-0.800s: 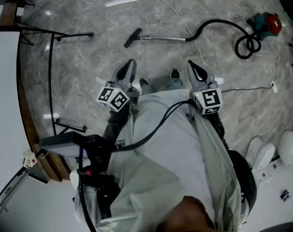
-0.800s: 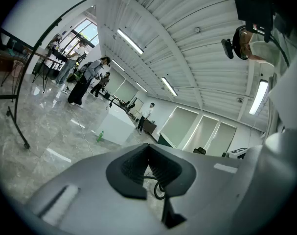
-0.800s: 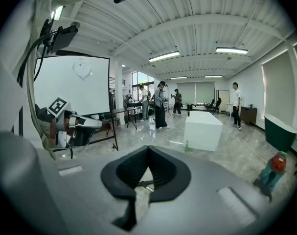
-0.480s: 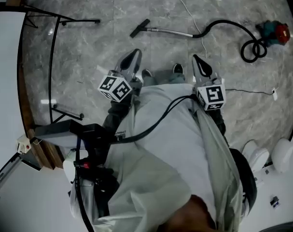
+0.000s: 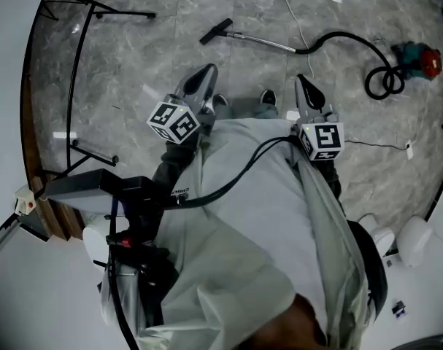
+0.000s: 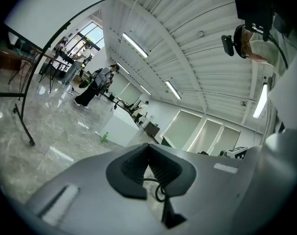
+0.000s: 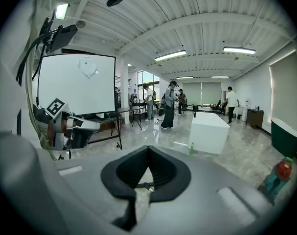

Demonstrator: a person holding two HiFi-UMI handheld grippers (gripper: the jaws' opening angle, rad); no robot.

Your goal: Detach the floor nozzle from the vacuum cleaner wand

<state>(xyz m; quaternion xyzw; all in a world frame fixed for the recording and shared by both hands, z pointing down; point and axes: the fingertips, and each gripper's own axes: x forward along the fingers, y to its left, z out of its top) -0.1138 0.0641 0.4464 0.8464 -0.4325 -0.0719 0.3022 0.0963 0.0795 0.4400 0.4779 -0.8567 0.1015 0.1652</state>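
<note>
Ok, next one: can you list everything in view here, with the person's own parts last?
floor nozzle: one, black, on the floor ahead, at the wand's left end
wand: one, silver, lying between nozzle and hose
hose: one, black, arching right, coiled by the vacuum body
vacuum body: one, teal and red, floor, far right
cable: one, white, crossing the floor by the wand
projection screen: one, white, on a black stand, left
block: one, white, mid-room
bottle: one, green, floor beside the block
people: several, dark clothes, background
shoes: two, dark, below the grippers
left gripper: one, grey, shut, empty
right gripper: one, grey, shut, empty
</note>
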